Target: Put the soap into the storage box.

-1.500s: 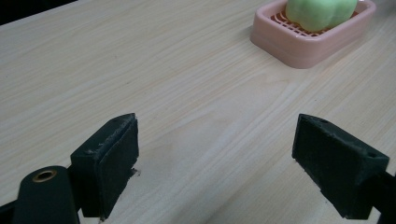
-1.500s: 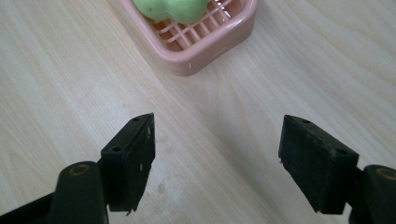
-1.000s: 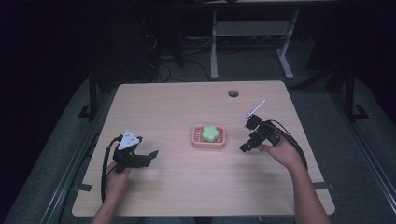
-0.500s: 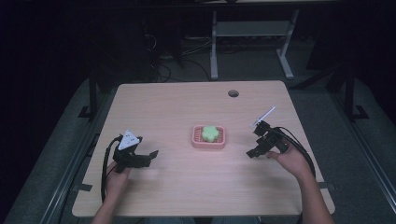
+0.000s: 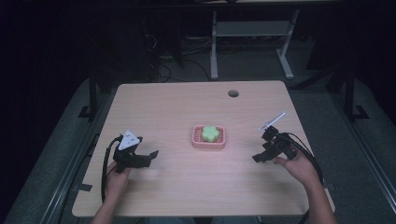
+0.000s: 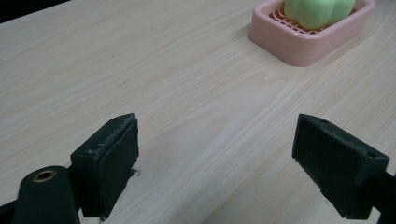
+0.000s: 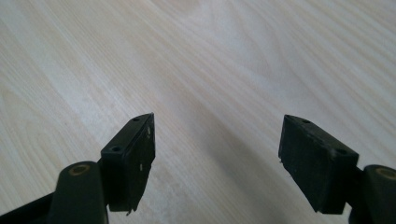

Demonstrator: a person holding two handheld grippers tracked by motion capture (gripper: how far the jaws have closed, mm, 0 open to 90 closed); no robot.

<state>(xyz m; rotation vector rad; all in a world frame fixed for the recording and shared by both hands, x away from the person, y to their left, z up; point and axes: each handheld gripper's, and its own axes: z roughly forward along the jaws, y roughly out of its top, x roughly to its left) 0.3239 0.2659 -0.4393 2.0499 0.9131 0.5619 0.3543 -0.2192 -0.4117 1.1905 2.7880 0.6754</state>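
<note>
A pink soap dish (image 5: 201,141) sits mid-table and holds a green flower-shaped soap (image 5: 210,133). My left gripper (image 5: 150,157) rests low at the table's front left and points toward the dish. Its jaws are open, with bare wood between them. In the left gripper view the gripper (image 6: 217,154) faces the dish (image 6: 299,49) and the soap (image 6: 317,11) at the upper right. My right gripper (image 5: 258,157) is to the right of the dish, apart from it, and is open. The right gripper view has the gripper (image 7: 217,149) over plain tabletop.
The wooden table (image 5: 187,102) has a round cable hole (image 5: 233,93) near its far edge. Cables trail from both grippers toward the person. Dark floor and a white desk frame (image 5: 252,32) lie beyond the table.
The right gripper has drifted to the right and toward the front edge, away from the soap dish. The left gripper has stayed put.
</note>
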